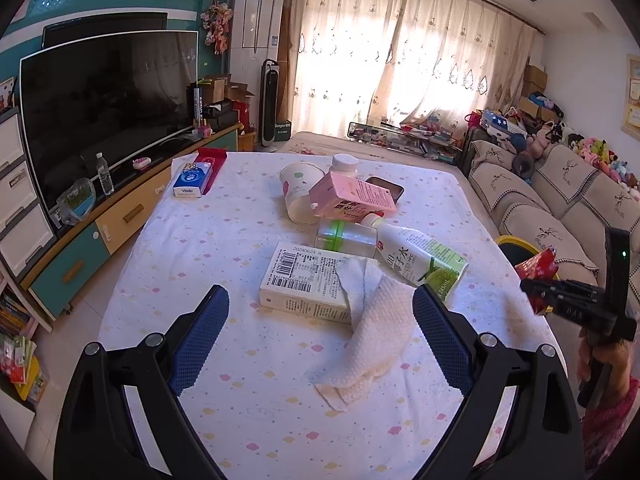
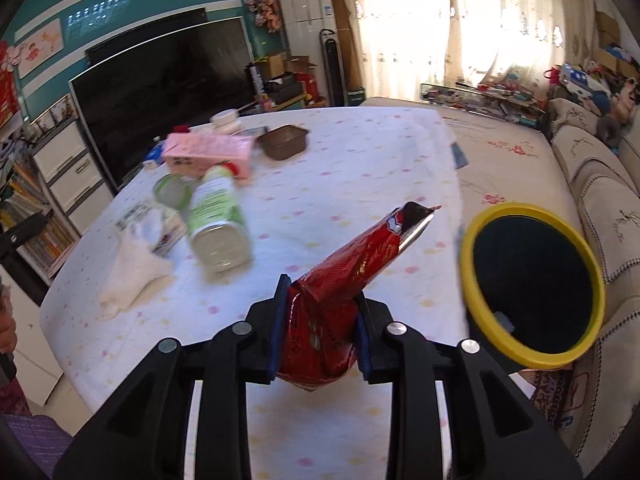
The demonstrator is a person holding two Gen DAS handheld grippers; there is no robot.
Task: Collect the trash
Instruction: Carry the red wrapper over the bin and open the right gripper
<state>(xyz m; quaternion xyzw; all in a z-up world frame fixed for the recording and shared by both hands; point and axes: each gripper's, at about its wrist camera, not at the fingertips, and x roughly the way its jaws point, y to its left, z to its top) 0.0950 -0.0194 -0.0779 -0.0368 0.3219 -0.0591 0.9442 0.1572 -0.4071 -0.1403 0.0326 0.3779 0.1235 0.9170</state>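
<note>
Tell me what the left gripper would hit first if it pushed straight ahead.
Probably the crumpled white paper towel lying between the open left gripper fingers, then the white box it drapes over; depth is uncertain.

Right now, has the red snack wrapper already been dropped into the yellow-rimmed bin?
No, the red snack wrapper is clamped in the right claw, with the yellow-rimmed bin off to its side.
</note>
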